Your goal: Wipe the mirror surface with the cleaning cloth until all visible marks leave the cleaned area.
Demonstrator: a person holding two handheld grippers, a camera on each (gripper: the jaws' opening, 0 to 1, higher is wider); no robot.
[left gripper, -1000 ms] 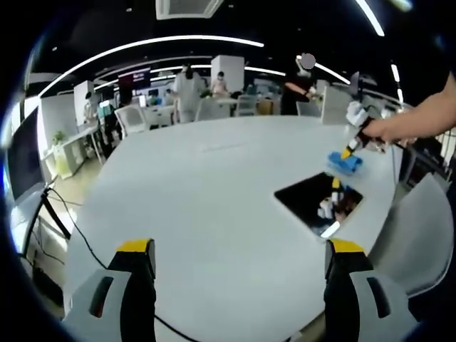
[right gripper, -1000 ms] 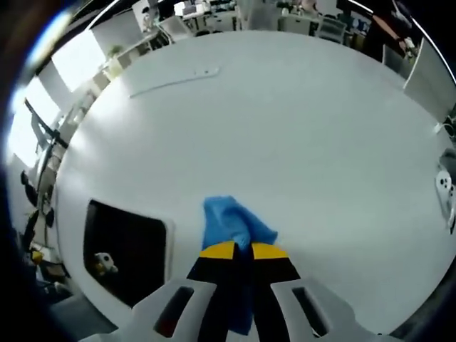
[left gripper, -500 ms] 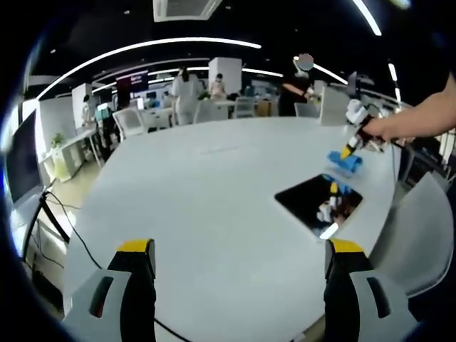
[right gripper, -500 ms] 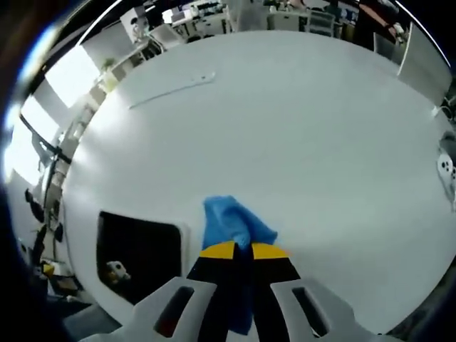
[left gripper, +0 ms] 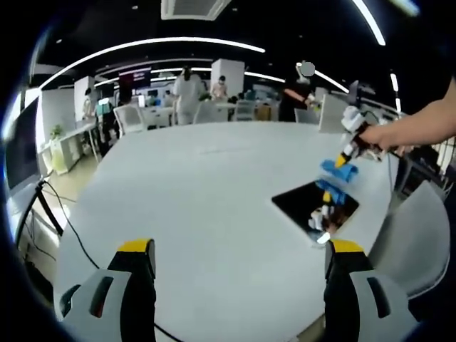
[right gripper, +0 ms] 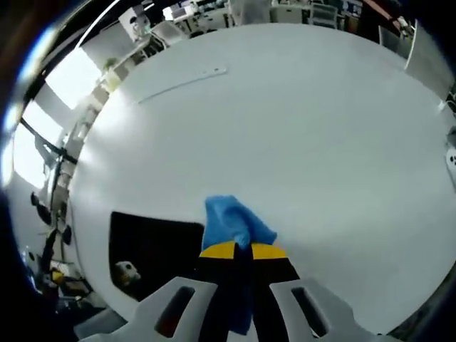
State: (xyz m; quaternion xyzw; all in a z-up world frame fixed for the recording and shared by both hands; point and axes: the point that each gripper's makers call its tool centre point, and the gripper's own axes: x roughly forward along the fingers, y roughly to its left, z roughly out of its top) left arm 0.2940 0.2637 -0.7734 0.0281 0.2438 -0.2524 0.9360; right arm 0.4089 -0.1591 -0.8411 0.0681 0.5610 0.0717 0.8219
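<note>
A dark rectangular mirror (left gripper: pixel 314 206) lies flat near the right edge of the round white table (left gripper: pixel 199 199). In the left gripper view my right gripper (left gripper: pixel 343 158), held by a hand, hangs just above the mirror's far edge, shut on a blue cleaning cloth (left gripper: pixel 338 172). My left gripper (left gripper: pixel 239 249) stands open over the table's near edge, nothing between its yellow-tipped jaws. In the right gripper view the blue cloth (right gripper: pixel 231 224) bunches ahead of the right gripper (right gripper: pixel 236 250), overlapping the right edge of the mirror (right gripper: pixel 153 246).
A grey chair (left gripper: pixel 417 242) stands at the table's right side. A black cable (left gripper: pixel 68 221) trails down the left. A thin white strip (right gripper: pixel 182 83) lies far across the table. Desks, chairs and several people fill the office behind.
The right gripper has lifted the cloth off the table and carried it toward the mirror; it now overlaps the mirror's edge. The left gripper has stayed open in place.
</note>
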